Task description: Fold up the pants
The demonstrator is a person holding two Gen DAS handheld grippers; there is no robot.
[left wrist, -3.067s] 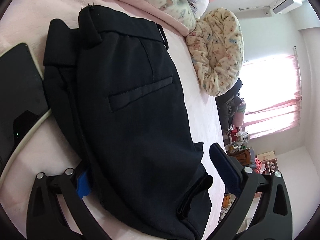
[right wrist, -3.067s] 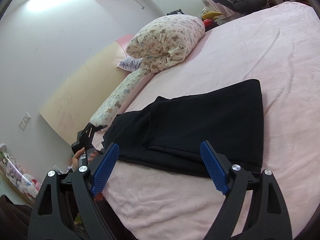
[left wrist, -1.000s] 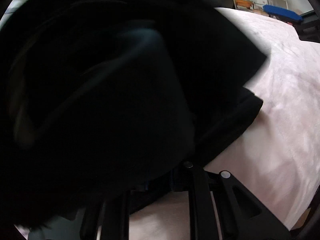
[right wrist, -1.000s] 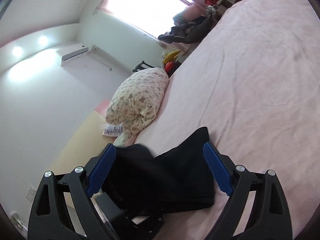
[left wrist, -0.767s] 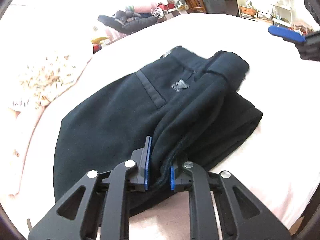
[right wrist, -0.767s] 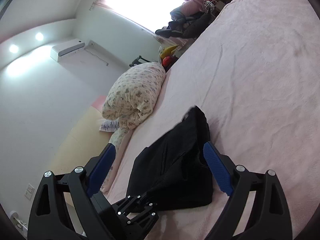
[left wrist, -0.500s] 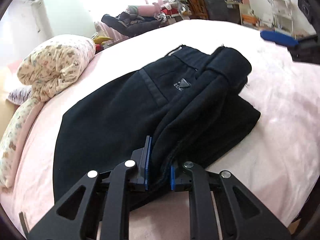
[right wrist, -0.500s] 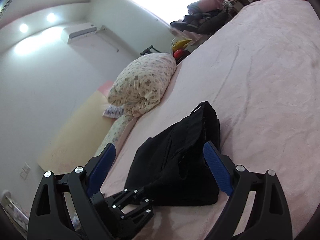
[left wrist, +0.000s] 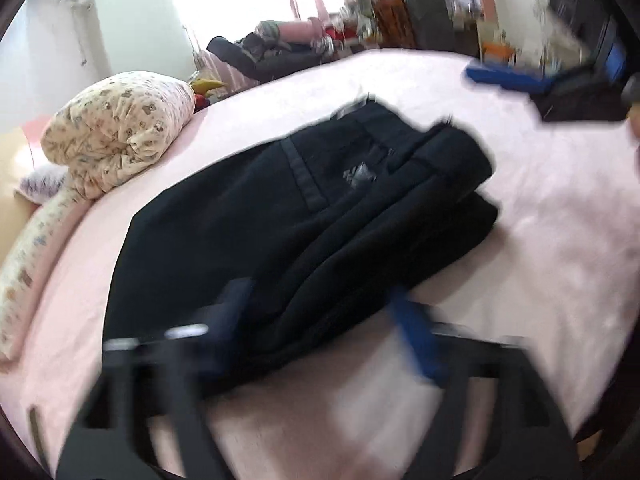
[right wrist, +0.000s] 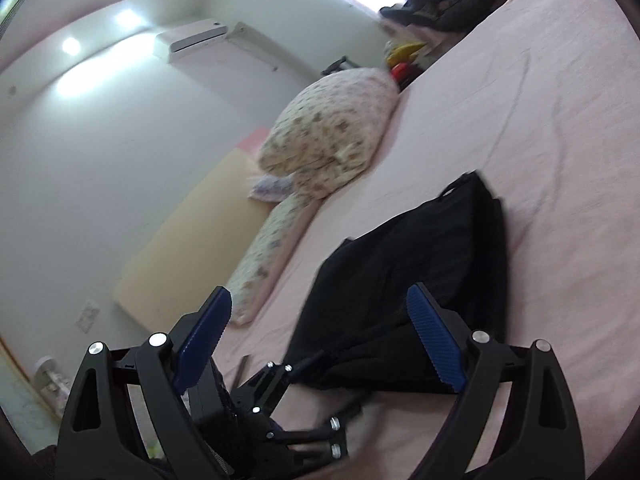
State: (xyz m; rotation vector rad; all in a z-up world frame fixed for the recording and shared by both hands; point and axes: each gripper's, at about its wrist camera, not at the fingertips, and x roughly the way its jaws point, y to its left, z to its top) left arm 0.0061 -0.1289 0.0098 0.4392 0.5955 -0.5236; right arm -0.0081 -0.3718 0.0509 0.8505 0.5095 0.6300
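Observation:
The black pants lie folded in a stack on the pink bed; the waistband and a back pocket face up. My left gripper is blurred, with its jaws spread wide at the near edge of the stack and nothing between them. My right gripper is open and empty, held above the bed beside the pants. The left gripper shows low in the right wrist view at the near edge of the pants. The right gripper's blue pads show at the upper right of the left wrist view.
A rolled floral quilt and a long floral pillow lie at the head of the bed. Dark clothes are piled past the far edge. A wall air conditioner hangs above. Pink bedding stretches right of the pants.
My left gripper has opened and let go of the pants edge it was clamping. The pants stay folded on the bed. The right gripper stays open and has tilted down a little.

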